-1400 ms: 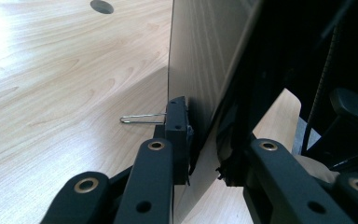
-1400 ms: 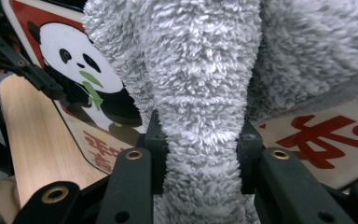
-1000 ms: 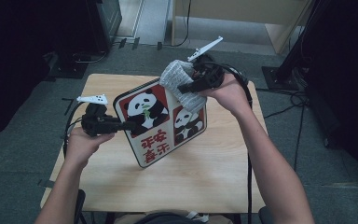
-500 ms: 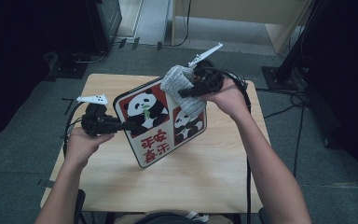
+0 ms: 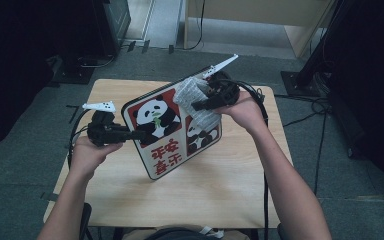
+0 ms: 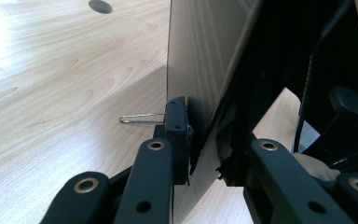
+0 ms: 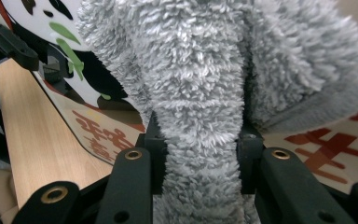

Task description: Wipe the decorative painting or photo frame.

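Board (image 6: 200,60): a thin panel seen edge-on, standing tilted, its pale grey back face running from 12 o'clock down to the jaws.
Left gripper (image 6: 204,161): two black jaws rise from 6 o'clock — clamped on the board's edge, one on each face.
Table (image 6: 60,93): light wood grain from 9 to 11 o'clock — a dark round hole near 11.
Wire loop (image 6: 140,117): thin metal, sticking out toward 9 o'clock from the near jaw's pad.

Dim room, lit bench

The high view is soft and slightly blurred, dark at both sides, the bench (image 5: 215,195) evenly lit. In the left gripper view, glare whitens the top-left wood and the board (image 6: 200,70) throws a shadow. In the right gripper view, the grey cloth (image 7: 200,93) is sharp.
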A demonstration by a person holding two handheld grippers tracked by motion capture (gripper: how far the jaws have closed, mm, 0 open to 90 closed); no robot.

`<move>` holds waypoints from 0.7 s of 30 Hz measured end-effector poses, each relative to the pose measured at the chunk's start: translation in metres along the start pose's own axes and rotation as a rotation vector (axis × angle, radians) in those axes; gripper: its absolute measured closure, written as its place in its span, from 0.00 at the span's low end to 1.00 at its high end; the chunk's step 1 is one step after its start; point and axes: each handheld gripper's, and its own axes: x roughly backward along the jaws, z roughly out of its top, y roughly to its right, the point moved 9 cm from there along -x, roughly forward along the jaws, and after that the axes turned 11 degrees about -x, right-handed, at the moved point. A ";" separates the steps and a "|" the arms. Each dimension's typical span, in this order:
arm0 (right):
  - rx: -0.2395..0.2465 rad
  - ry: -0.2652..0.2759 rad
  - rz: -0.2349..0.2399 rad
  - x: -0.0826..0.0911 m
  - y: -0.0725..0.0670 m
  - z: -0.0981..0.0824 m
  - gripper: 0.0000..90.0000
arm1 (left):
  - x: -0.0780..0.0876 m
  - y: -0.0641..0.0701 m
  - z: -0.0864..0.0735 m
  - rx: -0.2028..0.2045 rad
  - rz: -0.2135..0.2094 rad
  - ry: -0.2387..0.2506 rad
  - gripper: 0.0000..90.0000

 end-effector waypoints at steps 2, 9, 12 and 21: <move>0.000 -0.003 0.000 -0.002 0.001 -0.003 0.74 | 0.000 0.000 0.000 0.001 -0.001 0.000 0.86; -0.008 -0.004 0.006 -0.007 0.003 -0.011 0.74 | 0.000 0.000 0.000 0.001 -0.001 0.001 0.86; -0.009 -0.004 0.008 -0.008 0.004 -0.013 0.74 | 0.000 0.000 0.000 0.001 -0.001 0.001 0.86; -0.018 -0.005 0.018 -0.014 0.007 -0.023 0.74 | 0.000 0.000 0.000 0.001 -0.001 0.001 0.86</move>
